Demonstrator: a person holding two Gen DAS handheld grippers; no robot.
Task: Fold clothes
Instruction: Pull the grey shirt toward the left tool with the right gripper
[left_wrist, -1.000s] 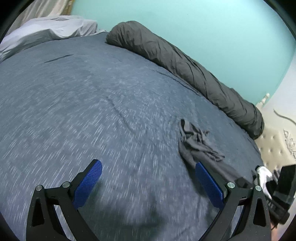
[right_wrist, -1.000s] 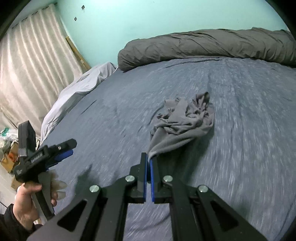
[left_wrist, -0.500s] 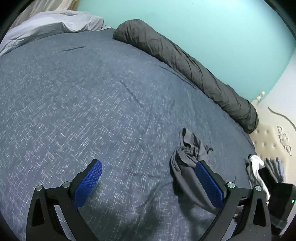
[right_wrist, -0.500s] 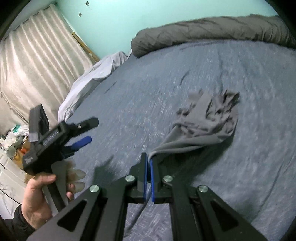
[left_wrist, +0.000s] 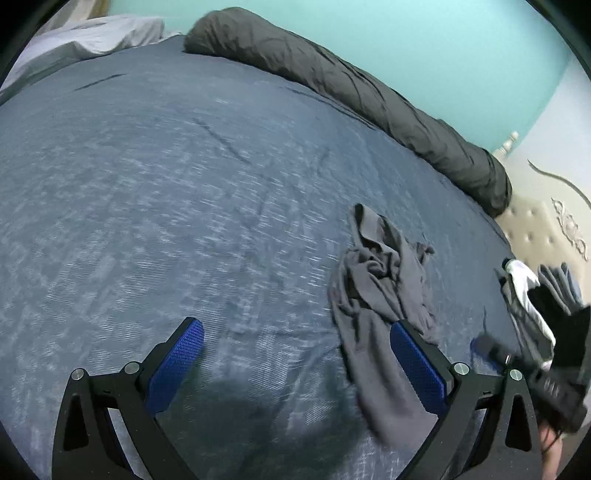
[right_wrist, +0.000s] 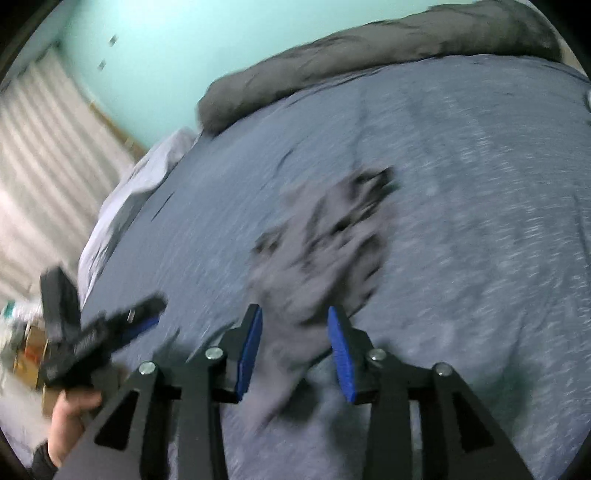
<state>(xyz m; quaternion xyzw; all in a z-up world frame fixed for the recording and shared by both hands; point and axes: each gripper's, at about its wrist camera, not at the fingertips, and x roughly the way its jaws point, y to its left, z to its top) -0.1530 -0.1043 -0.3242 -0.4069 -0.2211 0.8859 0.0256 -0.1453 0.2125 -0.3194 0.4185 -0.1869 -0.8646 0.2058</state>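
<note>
A crumpled grey garment (left_wrist: 380, 280) lies in a heap on the blue bed sheet (left_wrist: 166, 192), right of centre in the left wrist view. My left gripper (left_wrist: 295, 354) is open and empty, its right finger just over the garment's near end. In the blurred right wrist view the garment (right_wrist: 321, 251) lies just ahead of my right gripper (right_wrist: 295, 343), which is open, with the garment's near end hanging loose between the blue pads. The right gripper also shows at the left view's right edge (left_wrist: 491, 350).
A rolled dark grey duvet (left_wrist: 369, 96) lies along the far side by the teal wall. A pale sheet (left_wrist: 92, 33) is bunched at the far left corner. More clothes (left_wrist: 532, 288) lie near the tufted headboard (left_wrist: 535, 236). Curtains (right_wrist: 44, 155) hang on the left.
My right gripper, shut on the garment's end before, has opened and let it go. The garment has dropped onto the bed. The left gripper stayed open and shifted slightly.
</note>
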